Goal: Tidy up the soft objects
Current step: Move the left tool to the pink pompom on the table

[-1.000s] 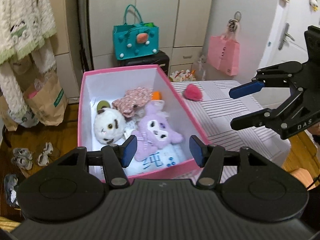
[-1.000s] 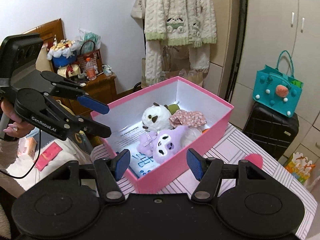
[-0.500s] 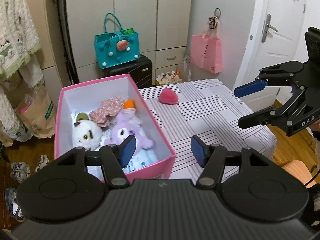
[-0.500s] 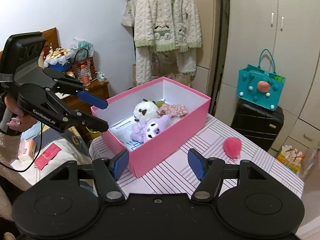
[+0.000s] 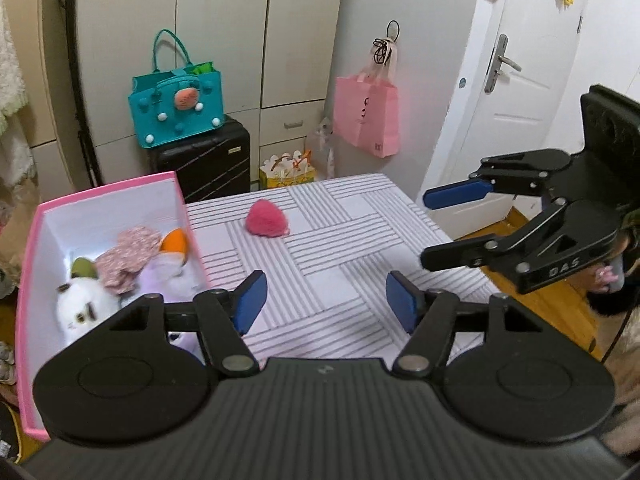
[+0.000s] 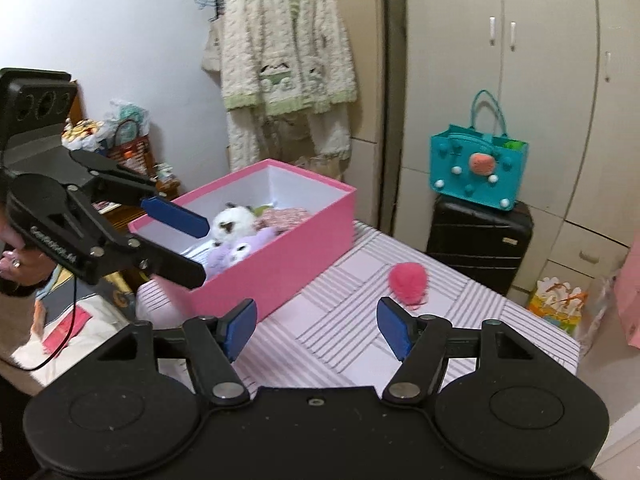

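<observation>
The desk (image 5: 352,240), covered in a grey-striped cloth, is now filling most of both views, where a second ago the pink box (image 6: 280,256) was sitting in the middle of them. That box is standing at the desk's left edge as the left wrist camera sees it, open on top, and has slid toward the left border of that view. Inside it a white plush cat (image 5: 84,308), a purple plush (image 6: 236,252) and a flowered cloth (image 5: 128,256) are lying together, in the same places as before.

The left gripper (image 5: 323,302) is hovering above the near part of the desk; its jaws are opening, wider than a second ago, with nothing between them. The right gripper (image 6: 316,326) is hovering over the desk's near edge, its jaws apart and empty, slightly wider than before.

The pink fluffy toy (image 5: 266,220) is lying alone on the cloth toward the far edge of the desk, well apart from both grippers and near the box's right wall.

Behind the desk, pale cupboards are lining the wall. A black suitcase (image 6: 480,240) is standing there with a teal bag (image 6: 478,172) on top, and a pink bag (image 5: 368,116) is hanging nearby. A knitted cardigan (image 6: 288,52) is hanging by the wall.
</observation>
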The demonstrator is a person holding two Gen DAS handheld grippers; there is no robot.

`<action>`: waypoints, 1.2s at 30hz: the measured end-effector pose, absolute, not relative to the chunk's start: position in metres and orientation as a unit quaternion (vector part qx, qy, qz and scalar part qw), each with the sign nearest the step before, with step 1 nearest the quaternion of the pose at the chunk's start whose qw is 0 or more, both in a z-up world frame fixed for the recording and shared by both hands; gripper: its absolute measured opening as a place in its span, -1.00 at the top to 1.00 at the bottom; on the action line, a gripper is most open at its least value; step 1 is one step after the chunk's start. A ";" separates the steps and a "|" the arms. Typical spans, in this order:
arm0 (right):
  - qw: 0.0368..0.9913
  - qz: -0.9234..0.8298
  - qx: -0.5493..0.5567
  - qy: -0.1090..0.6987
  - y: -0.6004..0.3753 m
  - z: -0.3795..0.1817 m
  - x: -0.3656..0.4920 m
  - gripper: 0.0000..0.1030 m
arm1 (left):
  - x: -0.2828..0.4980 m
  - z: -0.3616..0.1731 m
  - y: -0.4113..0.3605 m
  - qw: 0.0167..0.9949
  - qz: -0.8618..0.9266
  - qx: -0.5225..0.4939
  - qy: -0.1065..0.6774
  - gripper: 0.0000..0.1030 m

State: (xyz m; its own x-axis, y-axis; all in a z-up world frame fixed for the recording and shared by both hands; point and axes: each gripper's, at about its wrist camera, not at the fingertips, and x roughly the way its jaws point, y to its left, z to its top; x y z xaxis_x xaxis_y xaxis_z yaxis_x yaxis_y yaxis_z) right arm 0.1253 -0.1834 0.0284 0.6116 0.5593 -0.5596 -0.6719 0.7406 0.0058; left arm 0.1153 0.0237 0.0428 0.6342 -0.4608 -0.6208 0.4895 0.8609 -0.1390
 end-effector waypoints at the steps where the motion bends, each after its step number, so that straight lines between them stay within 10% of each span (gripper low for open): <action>1: 0.894 0.341 -0.102 0.270 -0.185 0.025 0.128 -0.39 | 0.120 0.040 0.018 0.904 -0.262 0.019 0.337 -0.31; 36: 0.892 0.356 -0.143 0.241 -0.163 -0.111 0.307 -0.39 | 0.285 -0.088 -0.052 0.940 -0.063 -0.135 0.307 -0.25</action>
State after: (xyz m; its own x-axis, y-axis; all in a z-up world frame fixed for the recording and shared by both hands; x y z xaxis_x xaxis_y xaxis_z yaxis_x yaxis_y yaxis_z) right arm 0.3074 -0.1632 -0.1113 0.6307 0.5650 -0.5319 -0.7033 0.7058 -0.0842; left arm 0.2855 -0.0518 -0.0879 0.8040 -0.2005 -0.5598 0.0345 0.9556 -0.2927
